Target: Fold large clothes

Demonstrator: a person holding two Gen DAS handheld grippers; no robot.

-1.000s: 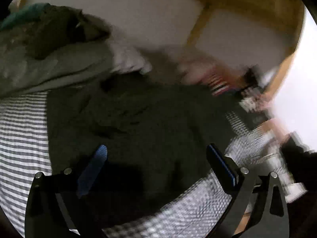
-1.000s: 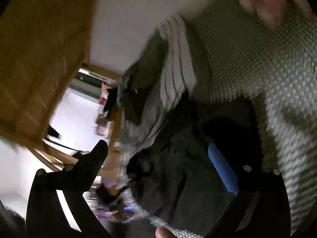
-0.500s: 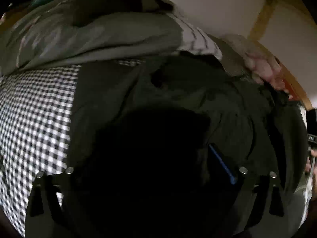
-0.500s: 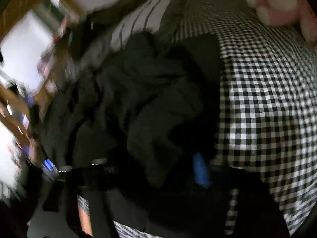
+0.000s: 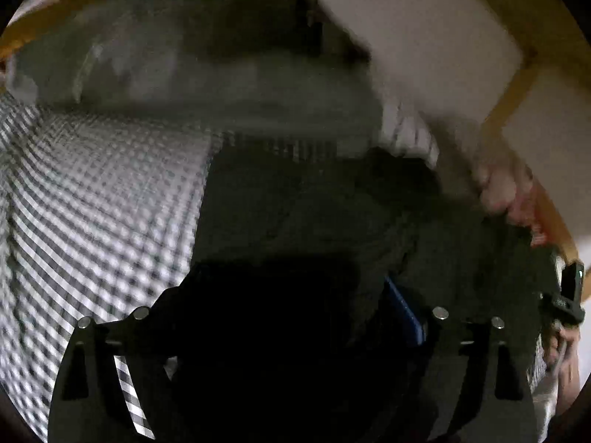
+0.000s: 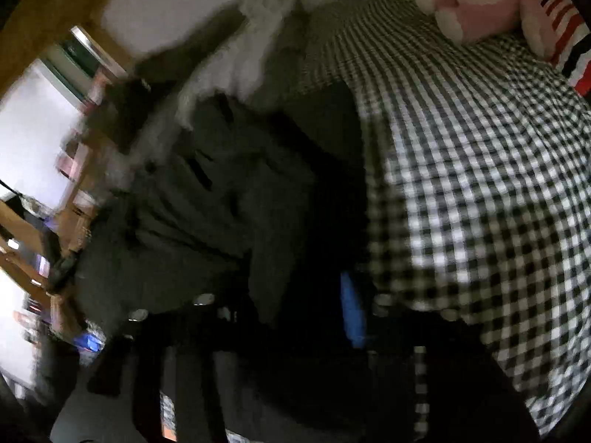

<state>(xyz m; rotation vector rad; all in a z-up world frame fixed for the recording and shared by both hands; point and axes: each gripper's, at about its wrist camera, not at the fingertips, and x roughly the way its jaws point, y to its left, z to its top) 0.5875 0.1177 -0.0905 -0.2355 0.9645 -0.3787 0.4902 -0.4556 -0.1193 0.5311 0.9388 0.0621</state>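
Dark, soft cloth, one large crumpled garment (image 6: 229, 199), lies on the black-and-white checked bed cover (image 6: 480, 170); it should drape limply, so hems or corners seem the best hold. Two claws work it: the left claw (image 5: 280, 317) stands wide and opening, fabric bunched between its jaws; the right claw (image 6: 280, 306), narrower, is opening around a fold. One pink plush toy (image 6: 476, 3) rests well apart.

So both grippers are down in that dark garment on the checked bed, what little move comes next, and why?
Probably close both and lift an edge. The dark garment lies bunched on the checked bedcover, with its cloth between the jaws of the left gripper and the right gripper, both now opening slightly.
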